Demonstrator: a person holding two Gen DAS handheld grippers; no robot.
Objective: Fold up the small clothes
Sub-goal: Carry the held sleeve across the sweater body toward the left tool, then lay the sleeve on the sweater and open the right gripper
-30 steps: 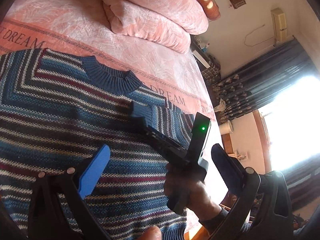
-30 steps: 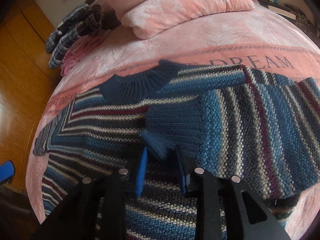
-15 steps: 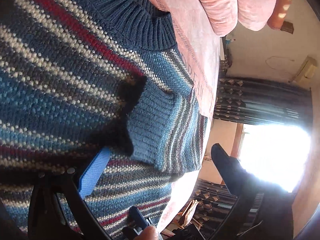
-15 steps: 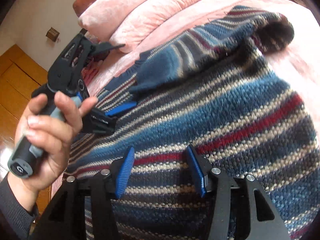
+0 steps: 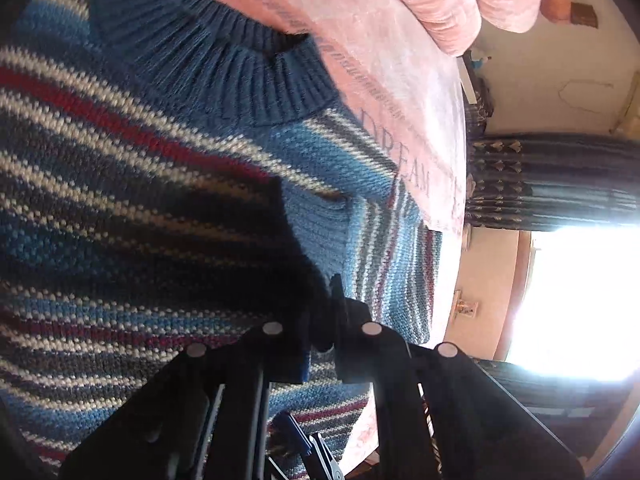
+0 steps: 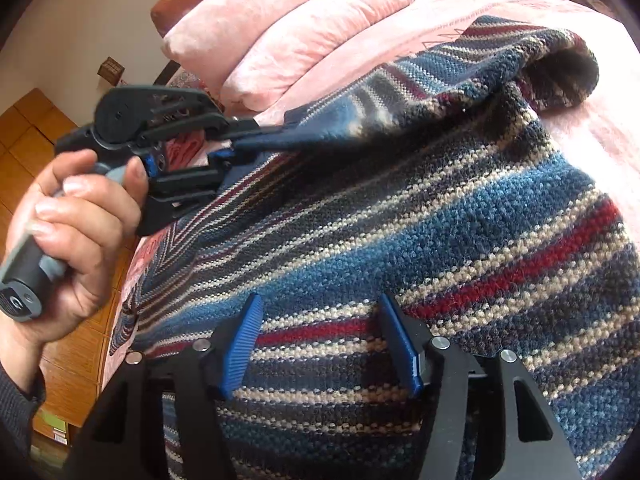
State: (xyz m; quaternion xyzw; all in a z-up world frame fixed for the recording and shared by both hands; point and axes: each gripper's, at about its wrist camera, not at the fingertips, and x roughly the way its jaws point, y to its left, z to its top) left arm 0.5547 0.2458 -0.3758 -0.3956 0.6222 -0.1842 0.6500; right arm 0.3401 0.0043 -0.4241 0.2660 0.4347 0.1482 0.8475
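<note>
Left hand (image 6: 76, 236): it grips the handle of the left gripper at the left edge of the right wrist view; a dark sleeve covers the wrist.
Left gripper (image 6: 260, 140): its two fingers are pressed together on the ribbed cuff (image 6: 312, 132) of the sleeve and pinch it, holding it a little above the body of the garment.
Striped sweater (image 6: 460, 240): it lies spread on the pink bed cover (image 6: 580, 40), collar (image 5: 224, 52) toward the pink pillows (image 6: 304, 28); the right sleeve is folded across the chest.
Right gripper (image 6: 324, 344): its blue pads (image 6: 240, 344) are spread apart, low over the lower body of the sweater, and nothing is between them.
Step in hand: I judge that this is the sleeve fold, with the cuff being placed by the left gripper; the body is not yet folded.
Next move: probably to lay the cuff flat and straight on the chest, let it go, and then take the hem or the other side; the knit is thick and soft, so it may slip back or make a bump.
Hidden: in the left wrist view the fingertips are lost in dark shadow, so the grasp itself is hard to make out there. The hem and the other sleeve are cut off. The window (image 5: 568, 304) is all white glare.
</note>
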